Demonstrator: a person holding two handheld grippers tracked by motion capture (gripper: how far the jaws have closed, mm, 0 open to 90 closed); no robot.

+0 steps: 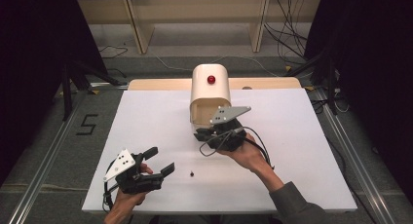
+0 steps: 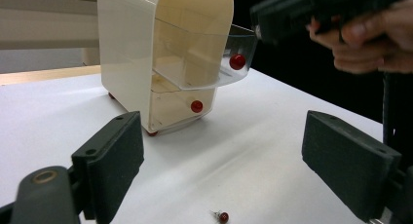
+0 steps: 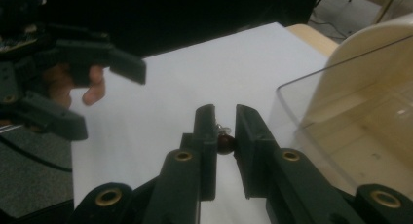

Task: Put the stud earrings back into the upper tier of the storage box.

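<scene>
High view: white table top (image 1: 146, 117) with a pale wooden edge at the far side; grey floor around it, a "5" marked on the floor at left, metal rails down both sides, cables and wooden frame legs beyond; dark curtains left and right. A cream cabinet (image 1: 210, 90) with a red knob on top stands at the far middle of the table. Left gripper (image 1: 158, 161) held low at the near left, jaws wide apart, gripping nothing; a small dark bead (image 1: 192, 174) lies on the white surface just to its right, clear of the jaws. Right gripper (image 1: 203, 134) sits just in front of the cabinet's open face; jaw state cannot be told from here.

Left gripper view: both black jaws spread far apart over the table; a red bead with a metal pin lies on the surface between them, near the bottom edge, touching neither. Beyond, the cabinet has its clear upper drawer (image 2: 214, 58) pulled out, red knob on the front; lower drawer in place.

Right gripper view: jaws nearly together, clamped on a small red bead (image 3: 225, 143) with a metal end, just beside the clear drawer's rim at right; the left gripper shows open farther off.
</scene>
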